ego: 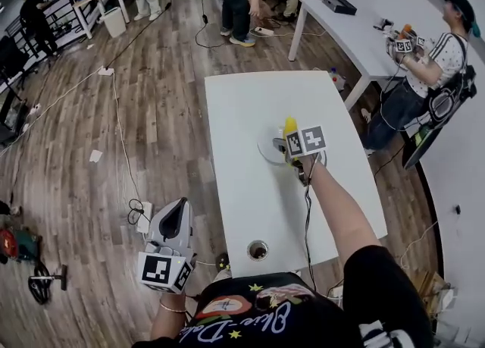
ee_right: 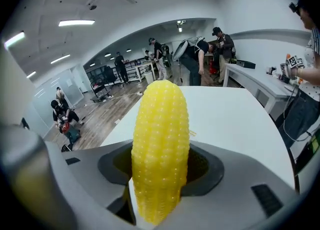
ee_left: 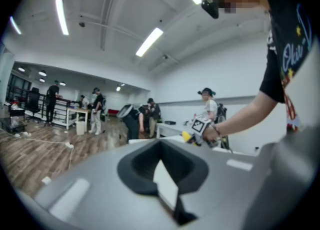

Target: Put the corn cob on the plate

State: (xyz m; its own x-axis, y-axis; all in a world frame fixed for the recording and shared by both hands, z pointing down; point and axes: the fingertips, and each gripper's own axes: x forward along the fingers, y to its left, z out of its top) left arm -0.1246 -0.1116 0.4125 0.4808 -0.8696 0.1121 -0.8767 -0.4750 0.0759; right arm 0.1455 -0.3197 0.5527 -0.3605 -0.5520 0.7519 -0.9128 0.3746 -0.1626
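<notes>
The right gripper (ego: 291, 142) clamps the corn cob (ego: 289, 124), its long axis along the jaws and its tip toward 12 o'clock, seemingly just over the plate (ego: 267, 152). The left gripper (ego: 176, 210), at 7 o'clock, is closed and empty.

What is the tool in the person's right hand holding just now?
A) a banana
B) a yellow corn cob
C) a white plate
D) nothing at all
B: in the right gripper view, the right gripper has its jaws closed on the corn cob, which sticks out between them over the white table.
</notes>
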